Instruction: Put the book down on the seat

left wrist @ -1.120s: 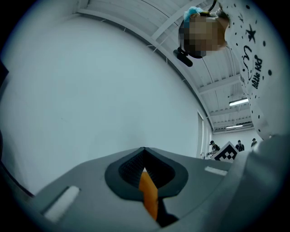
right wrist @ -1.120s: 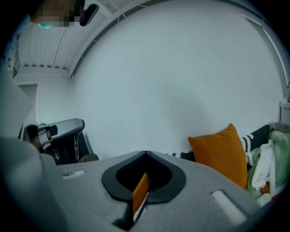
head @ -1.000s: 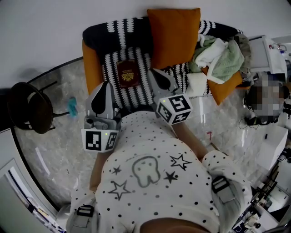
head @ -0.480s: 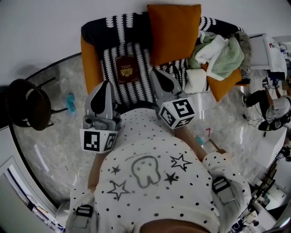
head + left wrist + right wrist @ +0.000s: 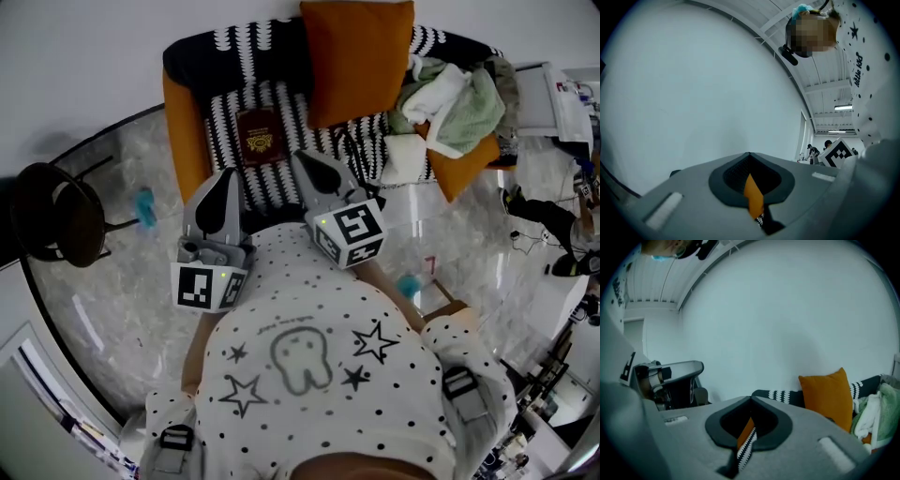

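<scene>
While the maroon, gold-crested book (image 5: 261, 137) lies on the black-and-white striped seat (image 5: 223, 131) ahead | left gripper (image 5: 228, 178): closed, empty | right gripper (image 5: 305, 161): closed, empty

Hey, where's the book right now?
In the head view, the book lies flat on the black-and-white striped seat, left of the orange cushion and right of the sofa's orange left arm.
</scene>
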A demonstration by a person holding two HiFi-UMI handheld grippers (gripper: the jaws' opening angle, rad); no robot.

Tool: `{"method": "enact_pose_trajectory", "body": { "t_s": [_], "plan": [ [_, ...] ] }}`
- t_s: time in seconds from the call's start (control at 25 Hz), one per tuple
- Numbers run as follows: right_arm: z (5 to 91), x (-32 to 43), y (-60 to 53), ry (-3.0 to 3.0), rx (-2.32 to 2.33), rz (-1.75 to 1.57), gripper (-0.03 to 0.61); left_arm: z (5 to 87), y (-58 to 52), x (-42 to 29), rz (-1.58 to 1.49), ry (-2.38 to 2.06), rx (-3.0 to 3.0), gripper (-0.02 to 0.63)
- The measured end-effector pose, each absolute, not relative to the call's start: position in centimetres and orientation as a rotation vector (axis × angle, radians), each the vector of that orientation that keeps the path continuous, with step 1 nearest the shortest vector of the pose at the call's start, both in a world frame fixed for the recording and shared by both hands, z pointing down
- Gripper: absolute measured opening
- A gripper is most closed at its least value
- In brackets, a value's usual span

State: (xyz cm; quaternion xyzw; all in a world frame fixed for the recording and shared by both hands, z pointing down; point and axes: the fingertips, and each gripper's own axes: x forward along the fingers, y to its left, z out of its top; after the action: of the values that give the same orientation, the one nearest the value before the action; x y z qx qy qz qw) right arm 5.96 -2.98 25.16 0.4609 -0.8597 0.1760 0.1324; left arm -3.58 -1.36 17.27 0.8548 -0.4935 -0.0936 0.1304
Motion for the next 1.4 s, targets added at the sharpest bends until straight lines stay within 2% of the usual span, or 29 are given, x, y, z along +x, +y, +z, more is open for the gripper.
{"method": "enact_pose_trajectory", "body": {
  "t_s": [0.36, 1.4],
  "plan": [
    [25.1, 4.0, -2.5, -2.484, 1.246, 0.385, -0.008, 17.7, -1.5, -3.4, -0.249, -1.43, 2.477, 0.0],
    [25.1, 3.5, -2.8, -2.5, 1.236, 0.352, -0.006, 17.6, -1.5, -4.0, -0.258, -1.443, 2.475, 0.002]
  ]
}}
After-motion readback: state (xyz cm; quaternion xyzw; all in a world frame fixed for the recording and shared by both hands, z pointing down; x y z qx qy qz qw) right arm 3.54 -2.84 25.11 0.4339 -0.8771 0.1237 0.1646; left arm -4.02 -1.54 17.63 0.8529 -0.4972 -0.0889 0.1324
